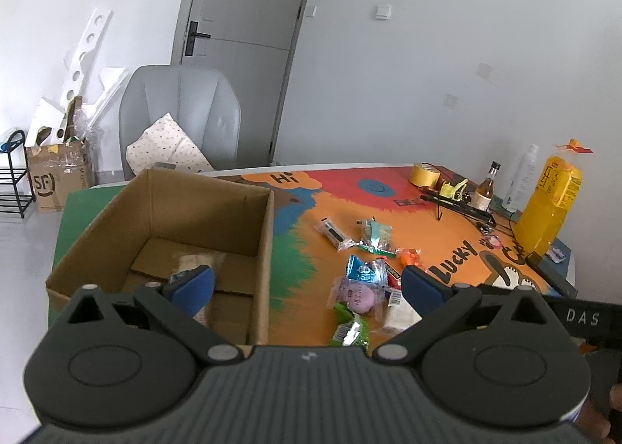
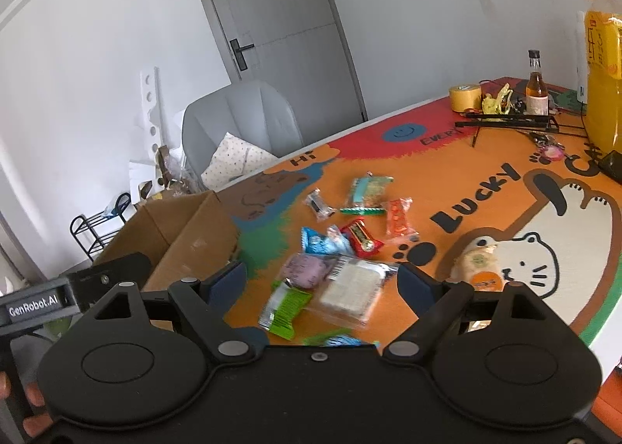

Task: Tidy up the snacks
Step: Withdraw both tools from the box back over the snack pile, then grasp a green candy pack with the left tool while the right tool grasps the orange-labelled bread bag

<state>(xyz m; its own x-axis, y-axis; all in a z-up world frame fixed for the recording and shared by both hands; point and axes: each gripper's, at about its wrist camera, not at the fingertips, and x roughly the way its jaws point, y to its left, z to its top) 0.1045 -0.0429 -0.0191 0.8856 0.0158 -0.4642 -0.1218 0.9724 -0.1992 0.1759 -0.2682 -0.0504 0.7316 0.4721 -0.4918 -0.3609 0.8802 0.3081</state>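
While what looks like one pale packet lies in the cardboard box point(image 1: 163, 218), most snacks point(image 2: 342, 246) remain on the table point(image 2: 486, 203), left gripper point(image 1: 307, 282) and right gripper point(image 2: 322, 281) both spread empty.

Home room, plain white walls, grey door point(image 1: 248, 16) shut. Grey padded chair point(image 1: 186, 110) with a dotted cushion point(image 1: 167, 147) at a table under a cartoon-printed cloth point(image 2: 466, 187). Shipping carton point(image 1: 58, 176) and black shoe rack point(image 1: 13, 180) by the wall. Juice bottle point(image 1: 552, 203), tape roll point(image 1: 424, 174) on table.
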